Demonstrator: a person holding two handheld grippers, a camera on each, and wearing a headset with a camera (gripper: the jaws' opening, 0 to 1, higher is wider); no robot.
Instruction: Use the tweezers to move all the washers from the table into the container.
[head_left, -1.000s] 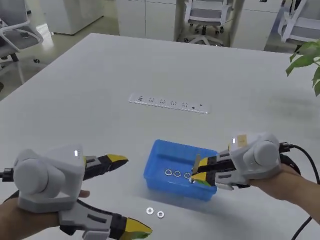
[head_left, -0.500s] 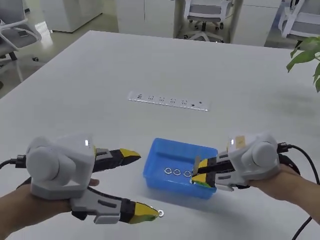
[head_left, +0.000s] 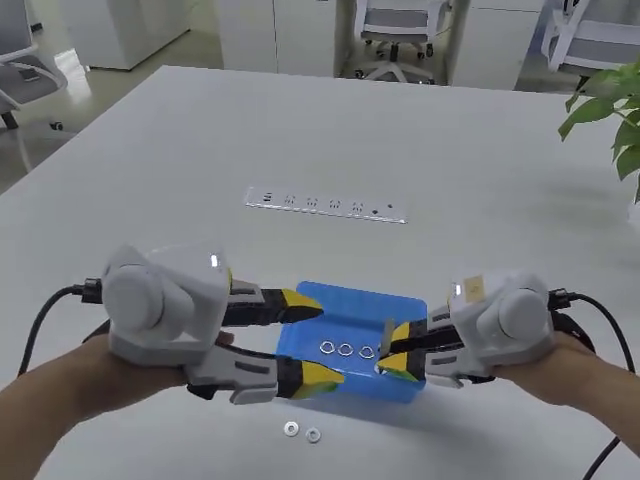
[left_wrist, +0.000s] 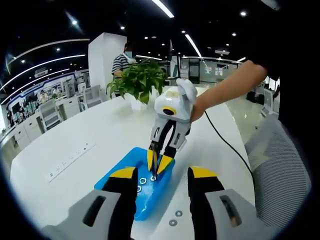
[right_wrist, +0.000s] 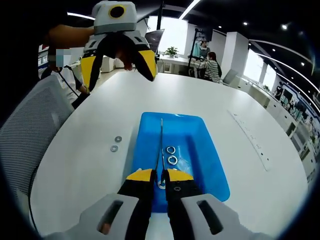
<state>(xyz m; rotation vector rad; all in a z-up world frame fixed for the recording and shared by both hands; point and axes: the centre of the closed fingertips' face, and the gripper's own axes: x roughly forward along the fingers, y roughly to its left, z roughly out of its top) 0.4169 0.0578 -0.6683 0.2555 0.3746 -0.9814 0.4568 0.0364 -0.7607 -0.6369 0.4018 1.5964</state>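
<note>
We see R gripper (right_wrist: 160, 176) jaws pinching tweezers (right_wrist: 161, 142), tips over blue container (right_wrist: 205, 150) just ahead of jaws, 3 washers (right_wrist: 171, 149) inside. 2 loose washers (right_wrist: 118, 139) on table (right_wrist: 85, 125), left of R jaws. L gripper (left_wrist: 163, 172) jaws spread, empty.

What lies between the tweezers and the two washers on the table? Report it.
The wall of the container and bare table, in the right gripper view.
</note>
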